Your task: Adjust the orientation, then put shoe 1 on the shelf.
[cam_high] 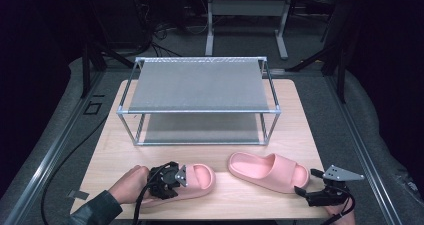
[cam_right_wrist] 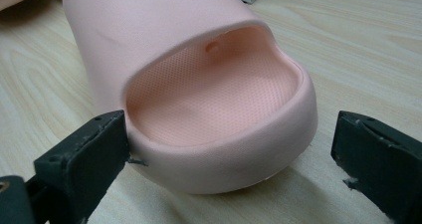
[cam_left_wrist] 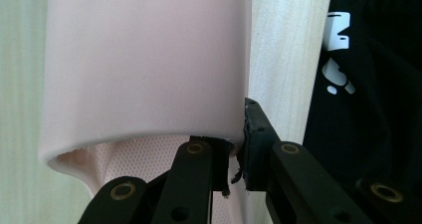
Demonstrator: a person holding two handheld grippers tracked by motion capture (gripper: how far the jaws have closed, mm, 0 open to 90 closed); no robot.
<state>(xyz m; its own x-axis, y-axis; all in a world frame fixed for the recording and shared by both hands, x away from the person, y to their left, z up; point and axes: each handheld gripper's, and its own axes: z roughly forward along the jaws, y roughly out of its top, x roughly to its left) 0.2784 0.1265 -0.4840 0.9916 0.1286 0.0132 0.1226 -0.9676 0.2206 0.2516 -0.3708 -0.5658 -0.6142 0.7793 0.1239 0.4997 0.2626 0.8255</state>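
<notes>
- Right now, far left of the rack, the left gripper has clamped the side edge of the left slipper; the left gripper view shows one black pad inside the strap and one outside, squeezed tight on the wall.
- That left slipper lies in front of the rack's left half, close to the table's near edge, long axis running left to right.
- Moving along, the right slipper sits in front of the rack's right half, long axis also roughly left to right, slightly angled, apart from its mate.
- Over on the right, the right gripper hovers at the slipper's near end, jaws wide apart; in the right gripper view the end of the slipper lies straight ahead between the pads, the left one just beside the rim, the other well clear.
- My read: this hand needs a short push forward, then a close on the rim.
- Both rack shelves stand bare behind; only the metal front rail sits between slippers and lower shelf.
</notes>
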